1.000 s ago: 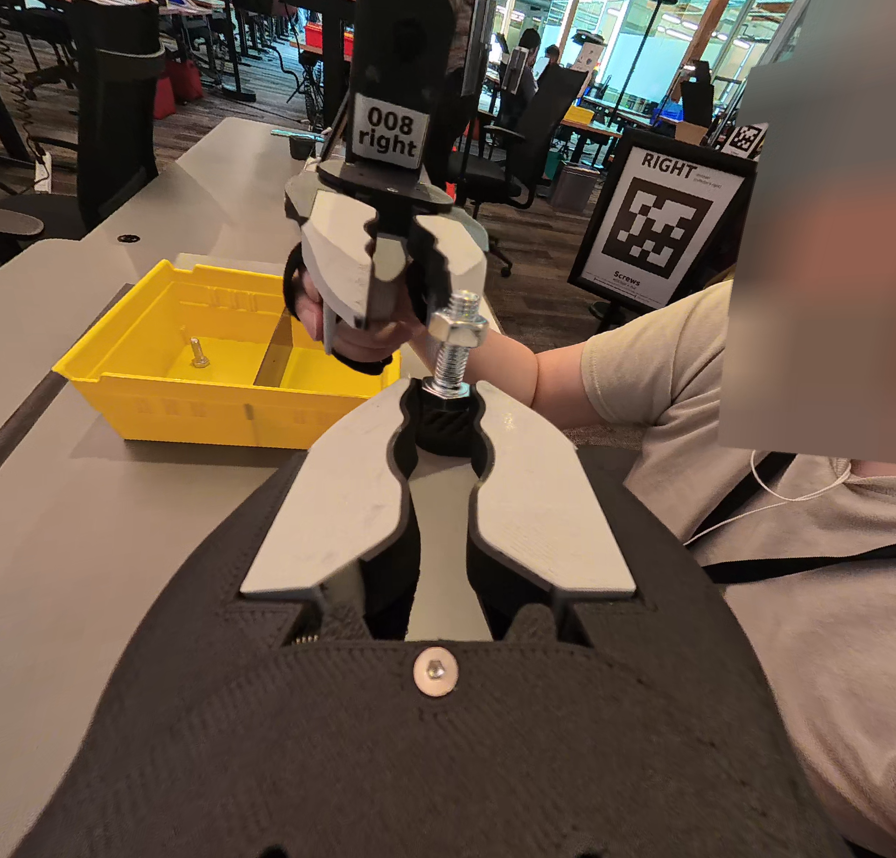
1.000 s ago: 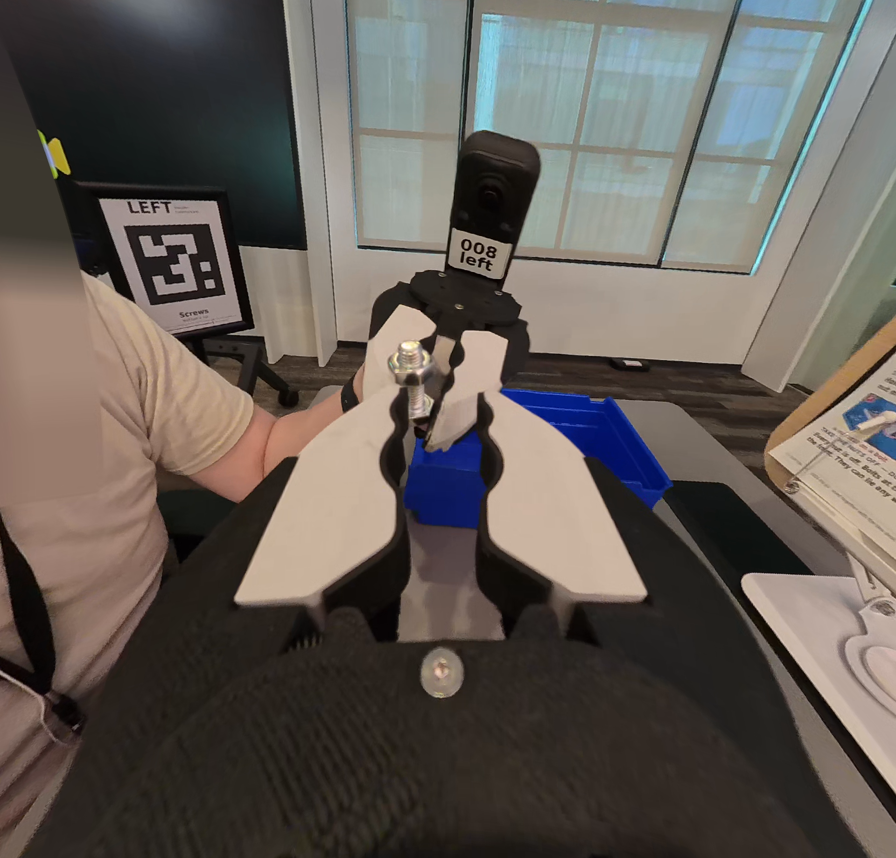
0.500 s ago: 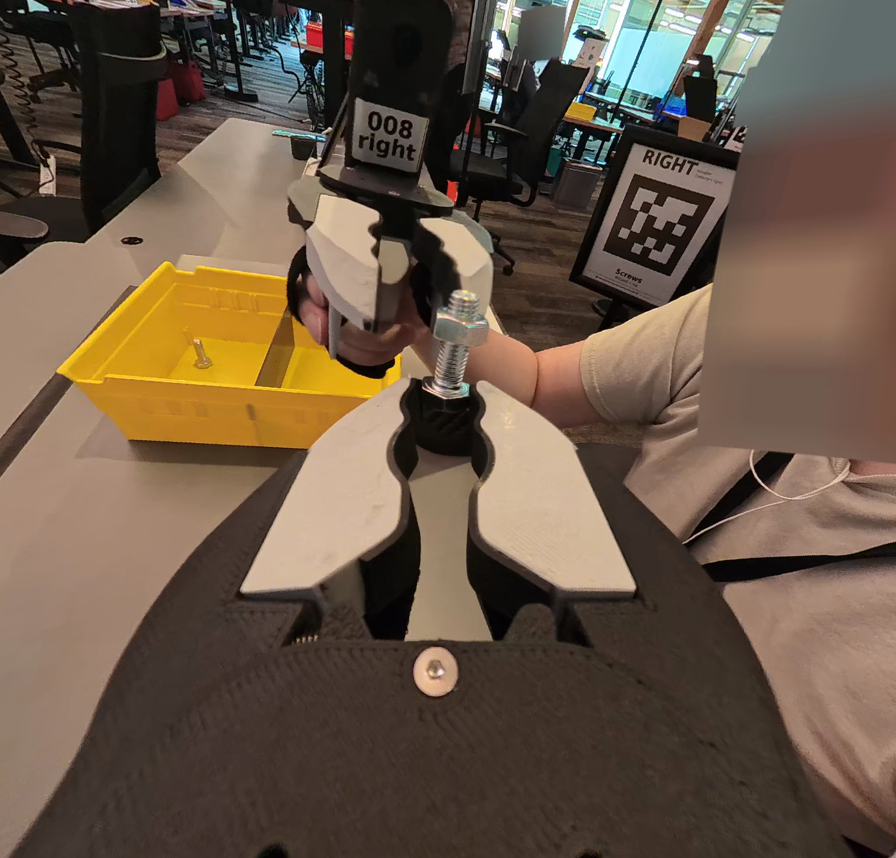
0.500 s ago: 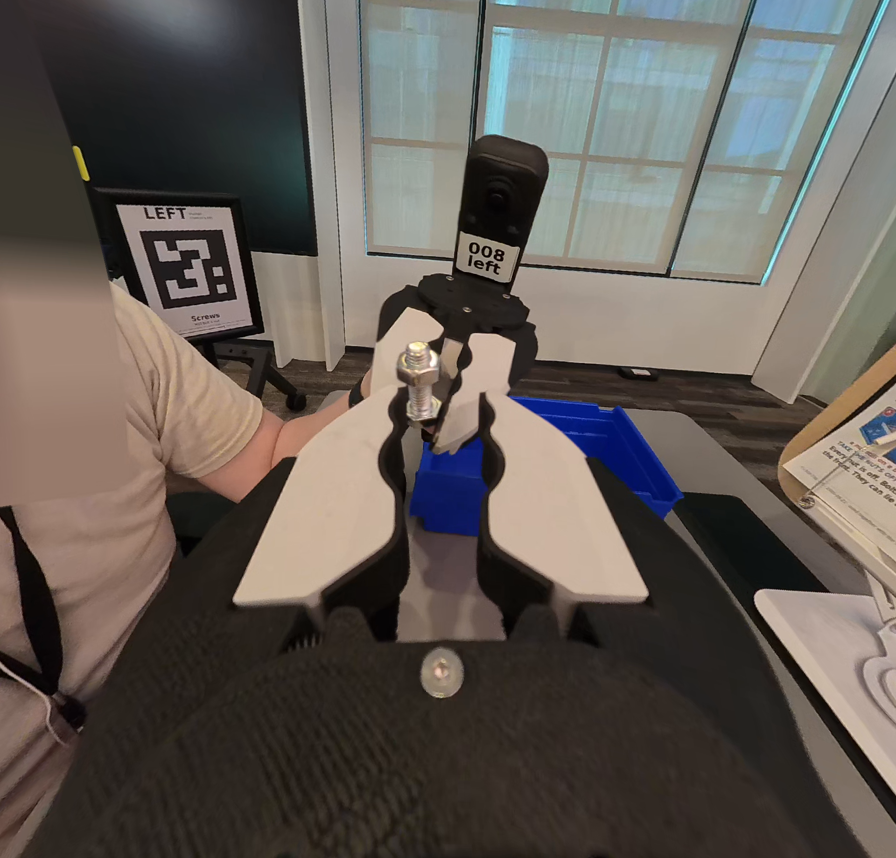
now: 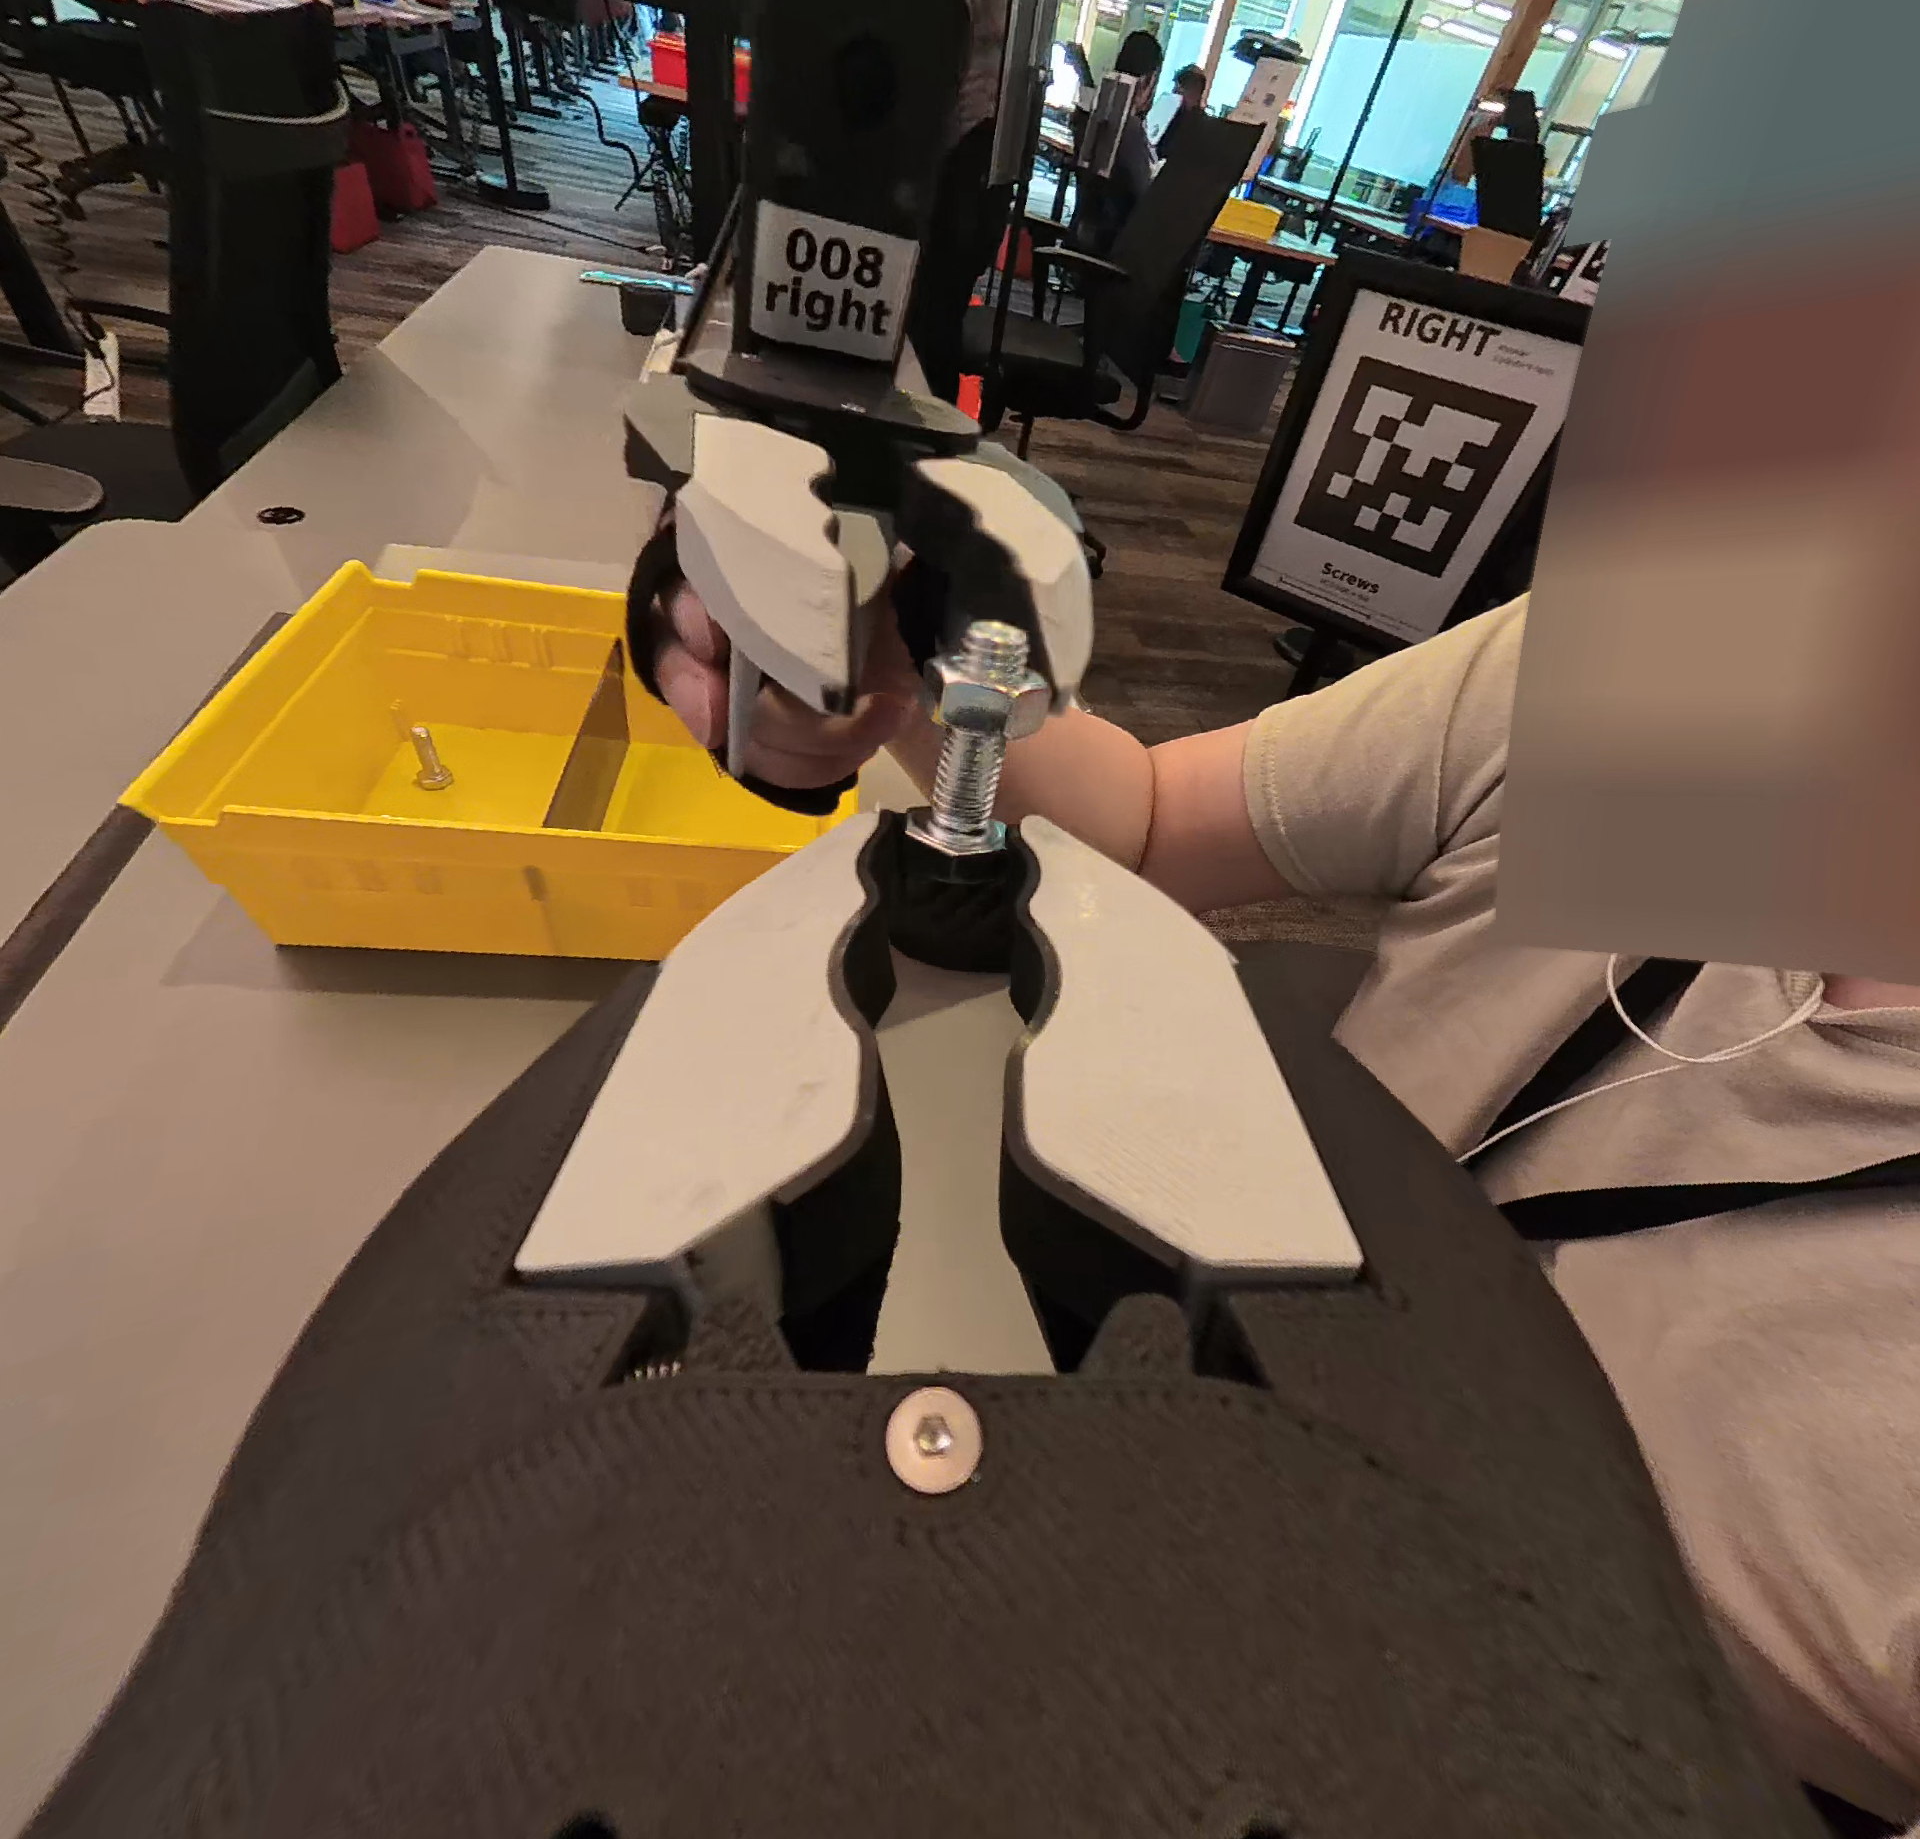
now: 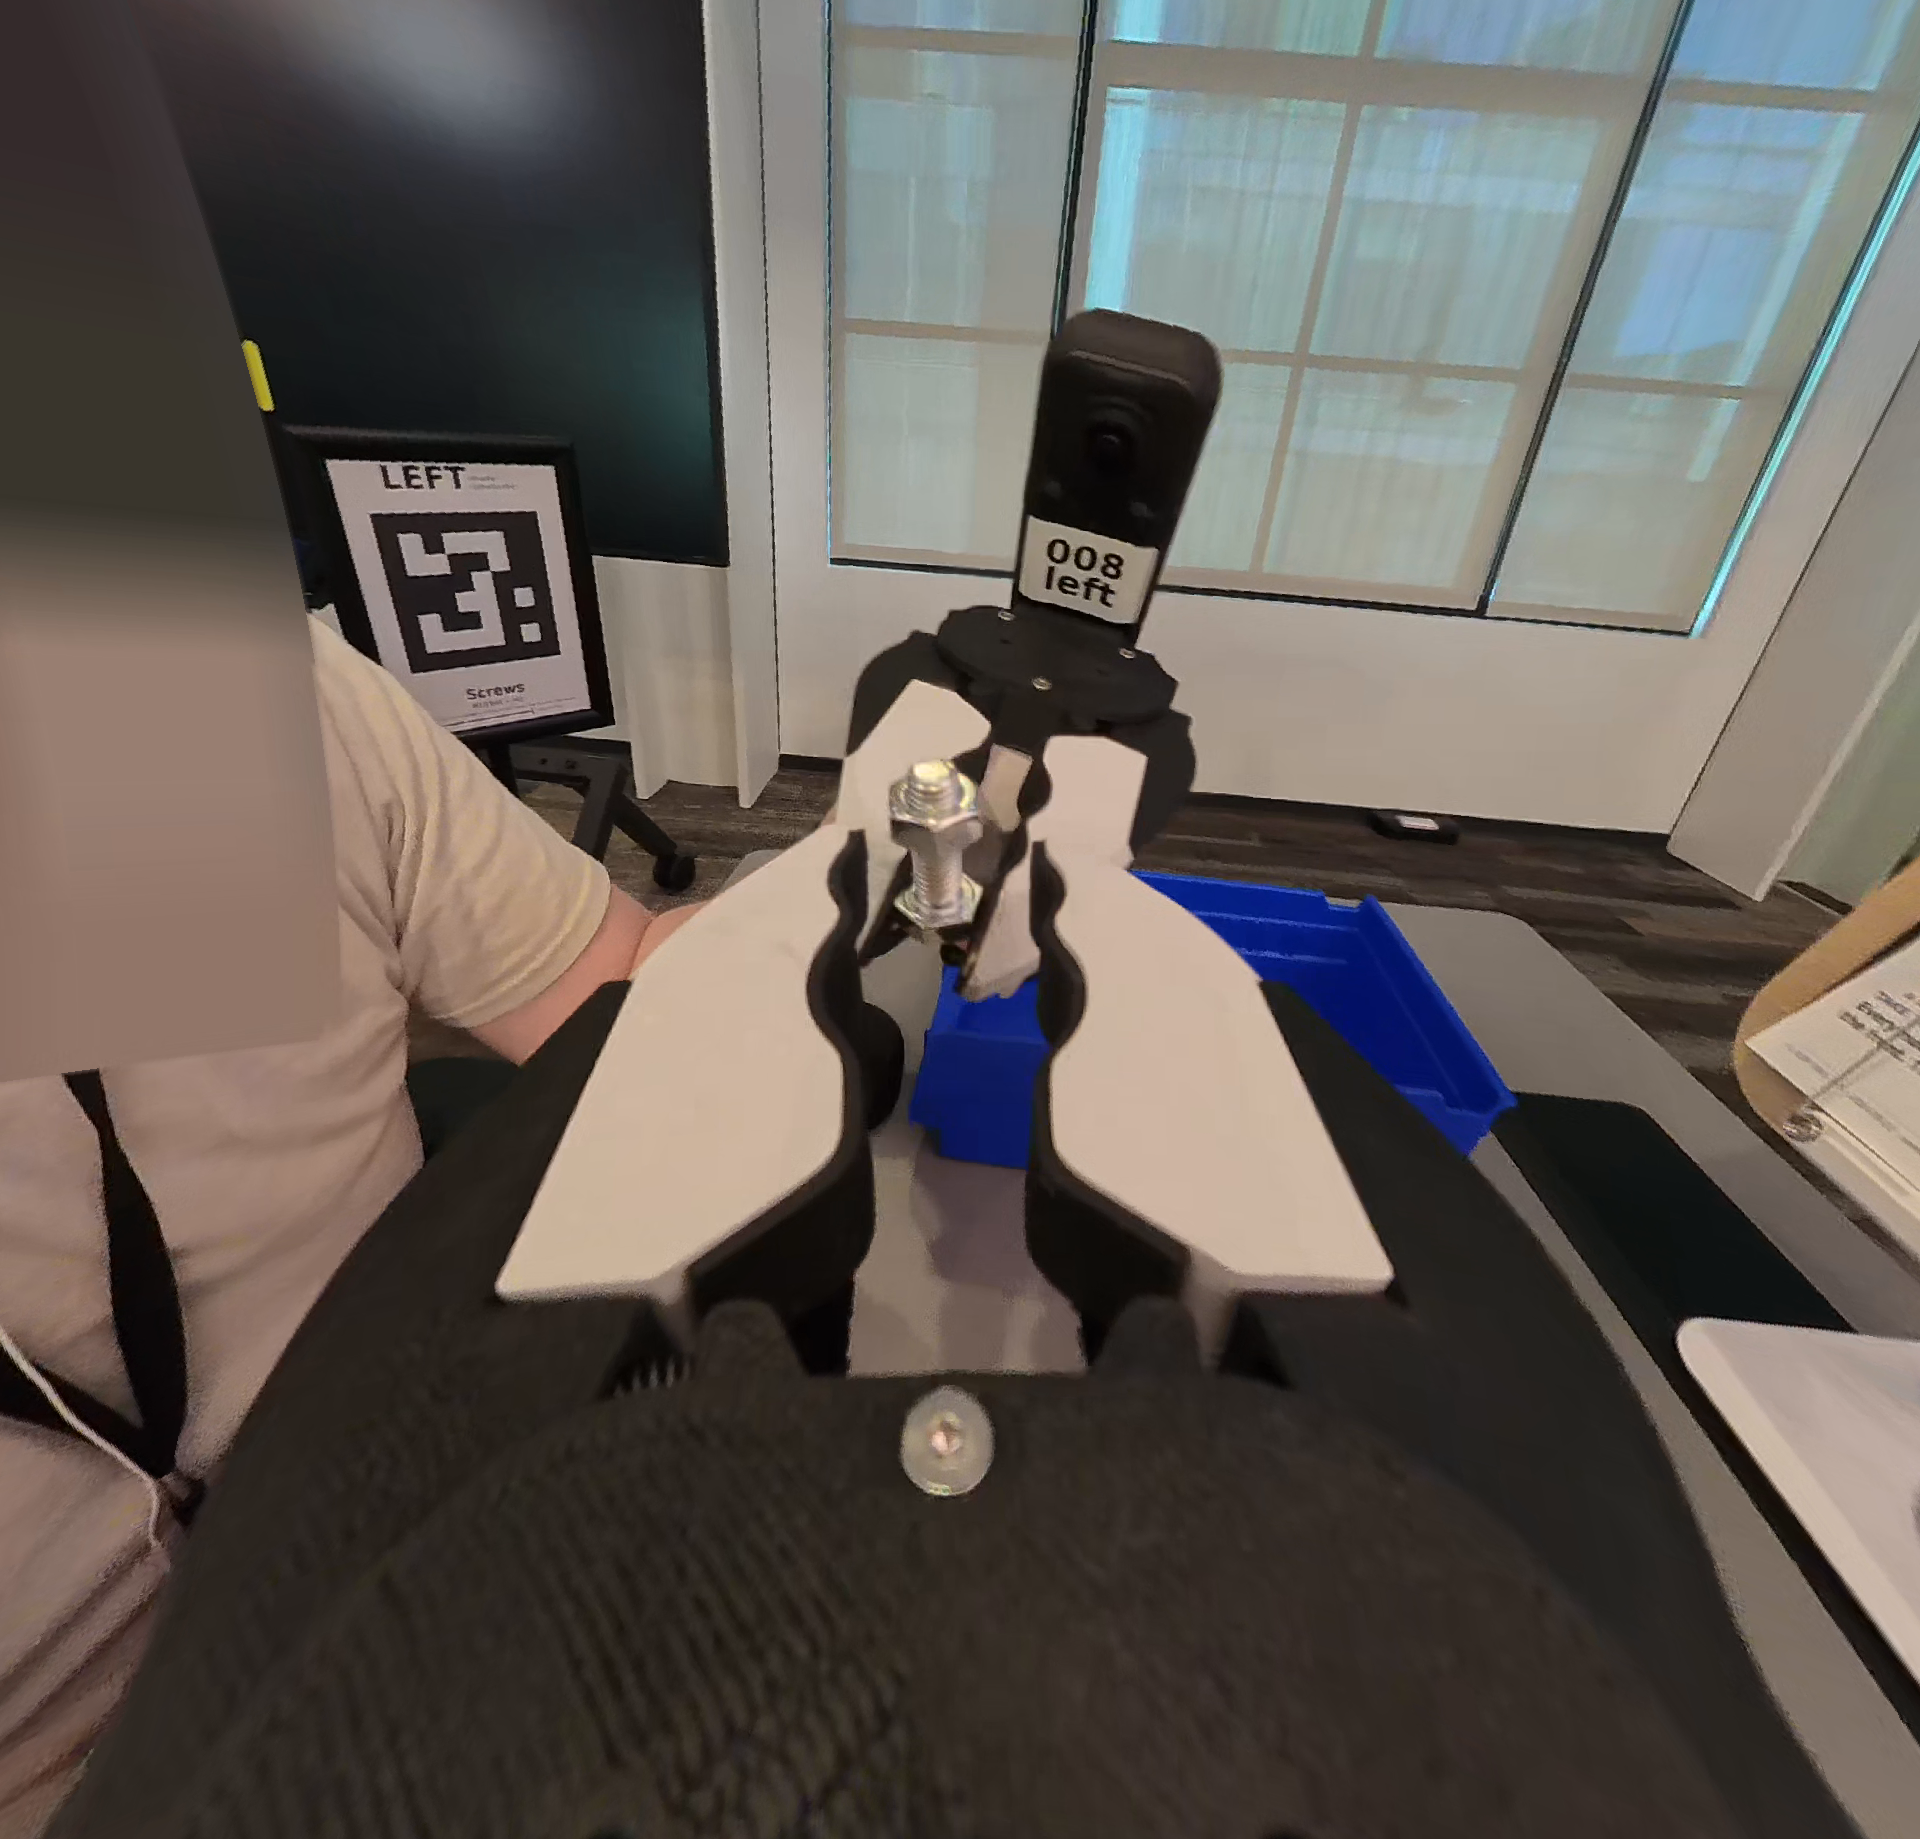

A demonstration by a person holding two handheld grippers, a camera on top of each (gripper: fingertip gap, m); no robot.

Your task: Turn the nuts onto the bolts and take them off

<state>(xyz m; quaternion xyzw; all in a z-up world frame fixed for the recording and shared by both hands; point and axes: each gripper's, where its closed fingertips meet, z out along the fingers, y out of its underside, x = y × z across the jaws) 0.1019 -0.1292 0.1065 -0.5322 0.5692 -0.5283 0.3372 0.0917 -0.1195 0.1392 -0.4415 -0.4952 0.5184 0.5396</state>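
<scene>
A person's left gripper (image 5: pixel 951 844) is clamped on the head of a silver bolt (image 5: pixel 964 776), which stands upright from between its fingertips, above the grey table (image 5: pixel 208 1062). A hex nut (image 5: pixel 987 693) sits threaded near the top of the shank, a few threads showing above it. The right gripper (image 5: pixel 940 662) faces it from beyond with its jaws parted; one grey finger (image 5: pixel 1023 574) lies just behind the nut, the other off to the side, and neither grips it. A yellow bin (image 5: pixel 457 854) behind holds a second bolt (image 5: pixel 426 759); a blue bin (image 6: pixel 1340 1010) sits opposite.
</scene>
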